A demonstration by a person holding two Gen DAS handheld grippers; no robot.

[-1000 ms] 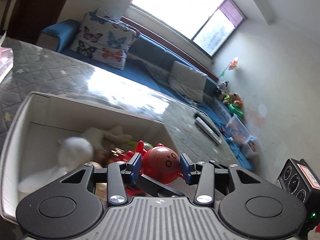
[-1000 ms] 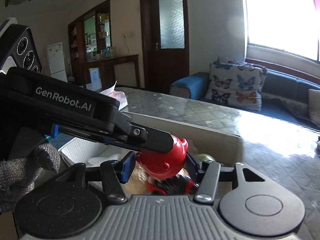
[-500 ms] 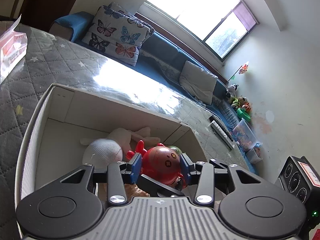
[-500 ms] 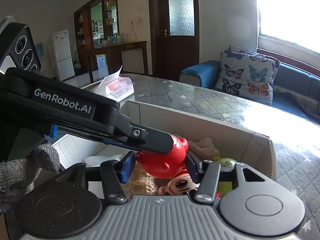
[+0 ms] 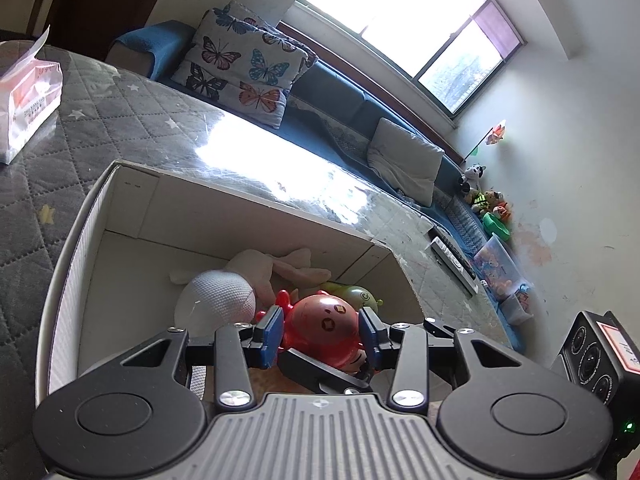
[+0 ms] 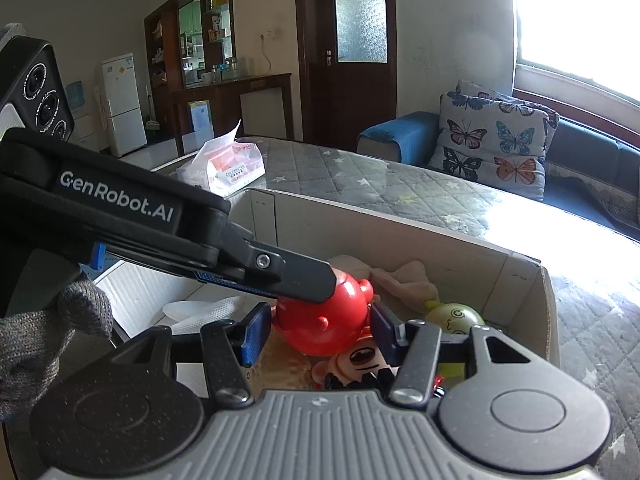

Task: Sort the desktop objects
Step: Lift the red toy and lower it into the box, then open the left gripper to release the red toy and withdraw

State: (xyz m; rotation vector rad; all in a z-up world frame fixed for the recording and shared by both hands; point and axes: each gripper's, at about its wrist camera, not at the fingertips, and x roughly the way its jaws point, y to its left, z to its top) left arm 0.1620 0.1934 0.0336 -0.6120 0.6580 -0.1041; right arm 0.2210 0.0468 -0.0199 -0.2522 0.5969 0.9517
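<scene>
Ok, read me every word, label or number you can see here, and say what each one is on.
"GenRobot.AI": white lettering on the black body of the left tool, seen from the right wrist.
Tissue pack: dark print on the side, too small to read.
Red and white sticker on the right tool's camera housing: blurred, unreadable.
Green round toy: a face, no words.

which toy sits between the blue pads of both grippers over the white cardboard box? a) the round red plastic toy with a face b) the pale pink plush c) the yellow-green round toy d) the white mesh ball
a: the round red plastic toy with a face sits between the blue pads of the left gripper and of the right gripper, above the white cardboard box, while the other toys lie inside it.
</scene>
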